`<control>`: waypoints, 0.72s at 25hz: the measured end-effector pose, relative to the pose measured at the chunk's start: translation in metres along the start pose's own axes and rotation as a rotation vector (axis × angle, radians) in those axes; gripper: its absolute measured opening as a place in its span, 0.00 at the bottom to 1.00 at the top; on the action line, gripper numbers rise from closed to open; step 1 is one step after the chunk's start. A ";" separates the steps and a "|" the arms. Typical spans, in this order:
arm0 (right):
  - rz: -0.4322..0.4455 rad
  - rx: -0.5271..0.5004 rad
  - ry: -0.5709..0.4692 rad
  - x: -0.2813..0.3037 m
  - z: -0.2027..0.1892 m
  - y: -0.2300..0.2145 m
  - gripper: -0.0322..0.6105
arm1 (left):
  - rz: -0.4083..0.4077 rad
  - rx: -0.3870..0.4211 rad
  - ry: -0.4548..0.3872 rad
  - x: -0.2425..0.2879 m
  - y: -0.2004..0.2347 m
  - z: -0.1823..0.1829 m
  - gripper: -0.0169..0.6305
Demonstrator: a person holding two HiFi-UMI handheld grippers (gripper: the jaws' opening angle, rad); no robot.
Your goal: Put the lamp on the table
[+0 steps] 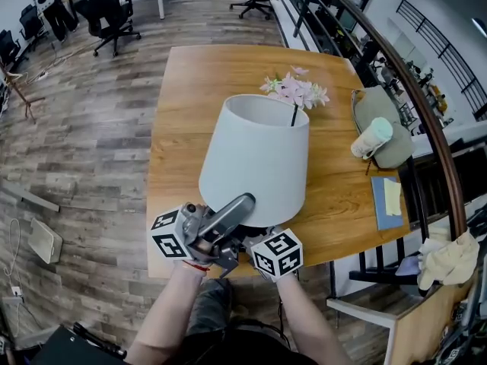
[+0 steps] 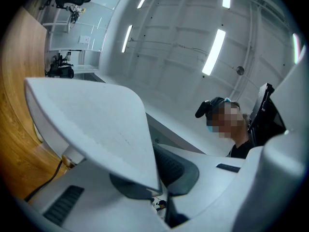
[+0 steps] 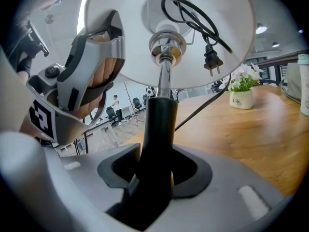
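Observation:
The lamp's white shade (image 1: 255,162) hangs tilted over the near edge of the wooden table (image 1: 190,90). My left gripper (image 1: 240,204) reaches up from the left and is shut on the shade's lower rim; in the left gripper view the rim (image 2: 96,124) is pinched at the left gripper (image 2: 157,190). My right gripper (image 3: 157,173) is shut on the lamp's black stem (image 3: 159,124); in the head view only its marker cube (image 1: 278,253) shows, the jaws hidden beneath the shade. The cord and plug (image 3: 212,57) are tucked up inside the shade. The lamp's base is out of view.
A small pot of pink flowers (image 1: 295,91) stands just behind the shade. A grey bag (image 1: 380,116) with a pale cup (image 1: 371,138) and a blue notebook (image 1: 388,200) lie at the table's right edge. Office chairs (image 1: 106,10) stand far back; a curved railing (image 1: 426,120) runs along the right.

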State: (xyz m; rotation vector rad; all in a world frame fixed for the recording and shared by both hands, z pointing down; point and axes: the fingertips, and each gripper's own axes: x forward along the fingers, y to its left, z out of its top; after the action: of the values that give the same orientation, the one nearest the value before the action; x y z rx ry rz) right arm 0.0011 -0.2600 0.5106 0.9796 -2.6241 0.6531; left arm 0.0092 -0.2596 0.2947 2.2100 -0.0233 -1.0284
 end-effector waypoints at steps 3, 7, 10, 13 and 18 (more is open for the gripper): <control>0.000 -0.001 0.000 0.013 0.006 -0.005 0.35 | 0.002 -0.004 -0.001 -0.002 0.010 0.012 0.03; -0.001 -0.006 0.003 0.031 0.013 -0.011 0.35 | 0.003 -0.009 -0.006 -0.006 0.021 0.027 0.03; -0.005 -0.007 0.005 0.042 0.019 -0.013 0.35 | 0.003 -0.010 -0.009 -0.009 0.028 0.038 0.03; -0.013 -0.013 0.005 0.051 0.025 -0.018 0.35 | -0.002 -0.012 -0.012 -0.009 0.034 0.048 0.03; -0.031 -0.034 0.002 0.061 0.033 -0.031 0.35 | -0.018 -0.017 -0.013 -0.007 0.044 0.057 0.03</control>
State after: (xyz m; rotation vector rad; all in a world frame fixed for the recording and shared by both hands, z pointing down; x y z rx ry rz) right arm -0.0263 -0.3306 0.5158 1.0063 -2.6040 0.5997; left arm -0.0232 -0.3243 0.3004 2.1919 -0.0001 -1.0489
